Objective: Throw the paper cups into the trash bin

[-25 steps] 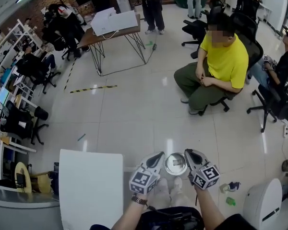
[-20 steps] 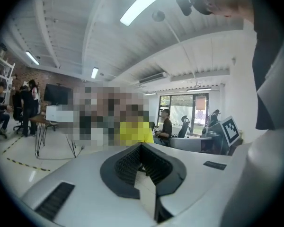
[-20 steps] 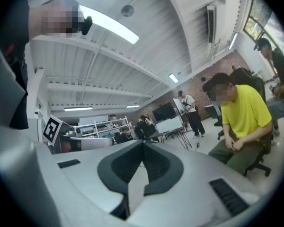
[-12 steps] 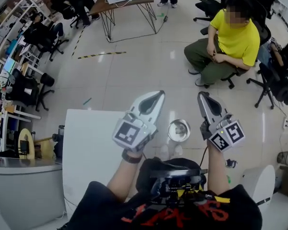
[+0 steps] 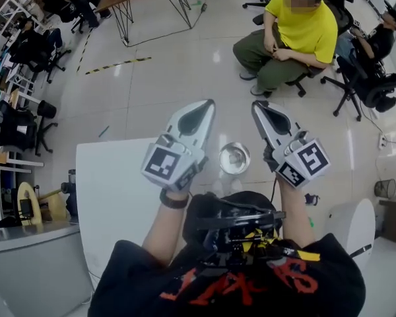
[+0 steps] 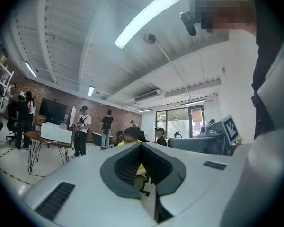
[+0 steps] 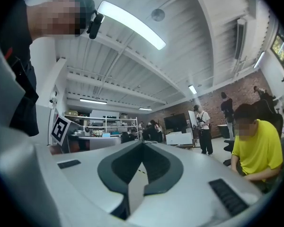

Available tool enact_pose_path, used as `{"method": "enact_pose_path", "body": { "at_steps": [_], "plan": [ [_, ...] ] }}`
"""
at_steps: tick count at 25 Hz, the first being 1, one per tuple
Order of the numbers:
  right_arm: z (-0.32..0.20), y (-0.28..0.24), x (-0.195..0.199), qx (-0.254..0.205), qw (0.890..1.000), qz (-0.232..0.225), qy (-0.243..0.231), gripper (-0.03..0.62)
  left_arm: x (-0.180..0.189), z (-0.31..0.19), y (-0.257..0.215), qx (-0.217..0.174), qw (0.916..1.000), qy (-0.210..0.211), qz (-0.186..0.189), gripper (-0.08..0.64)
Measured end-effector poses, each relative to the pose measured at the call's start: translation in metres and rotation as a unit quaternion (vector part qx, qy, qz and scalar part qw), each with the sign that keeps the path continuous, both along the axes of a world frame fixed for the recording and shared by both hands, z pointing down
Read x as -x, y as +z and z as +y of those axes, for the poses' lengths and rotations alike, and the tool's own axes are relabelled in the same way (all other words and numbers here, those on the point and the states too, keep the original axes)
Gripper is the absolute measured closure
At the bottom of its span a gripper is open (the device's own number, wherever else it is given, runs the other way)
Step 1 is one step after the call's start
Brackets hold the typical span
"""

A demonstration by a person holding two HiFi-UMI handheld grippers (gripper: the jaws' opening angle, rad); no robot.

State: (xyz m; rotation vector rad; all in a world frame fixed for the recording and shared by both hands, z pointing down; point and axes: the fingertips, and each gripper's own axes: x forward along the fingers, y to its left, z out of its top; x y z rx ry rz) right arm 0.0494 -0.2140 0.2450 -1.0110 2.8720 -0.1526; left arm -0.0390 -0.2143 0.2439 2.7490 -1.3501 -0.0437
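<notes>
The white counter (image 5: 112,197) is lying at your left, and a person in a yellow shirt (image 5: 302,28) is sitting well away across the tiled floor (image 5: 171,78). You are now holding both tongs up in front of your chest, pointing level, where a second ago they were hanging low beside the bin. The left tongs (image 5: 197,113) and the right tongs (image 5: 269,116) are both staying closed, with nothing between their jaws. The round metal trash bin (image 5: 234,158) is standing on the floor between them, near your feet. No paper cups are showing in any view, so you are probably looking at either a finished throw or a search for another cup.
</notes>
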Motion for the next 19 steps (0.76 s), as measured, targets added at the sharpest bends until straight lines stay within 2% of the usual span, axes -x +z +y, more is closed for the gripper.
{"method": "enact_pose_path", "body": {
  "at_steps": [2, 5, 10, 13, 19],
  "plan": [
    [0.003, 0.0, -0.001, 0.001, 1.0, -0.002, 0.0, 0.592, -0.005, 0.001, 0.0, 0.001, 1.0, 0.009, -0.004, 0.56],
    [0.007, 0.002, -0.002, 0.004, 1.0, -0.008, -0.002, 0.592, -0.012, 0.003, -0.001, -0.019, 0.9994, 0.025, -0.013, 0.56],
    [0.021, 0.015, -0.013, 0.015, 1.0, -0.005, 0.006, 0.592, -0.024, 0.011, 0.01, -0.008, 0.9983, 0.054, -0.02, 0.56],
    [0.021, 0.029, -0.002, 0.026, 1.0, -0.004, -0.003, 0.592, -0.011, 0.012, 0.012, -0.016, 0.9985, 0.05, -0.018, 0.56],
    [0.036, 0.038, 0.013, 0.034, 0.999, 0.004, -0.028, 0.592, 0.009, 0.025, 0.036, 0.064, 0.9978, 0.011, -0.01, 0.56]
  ]
}}
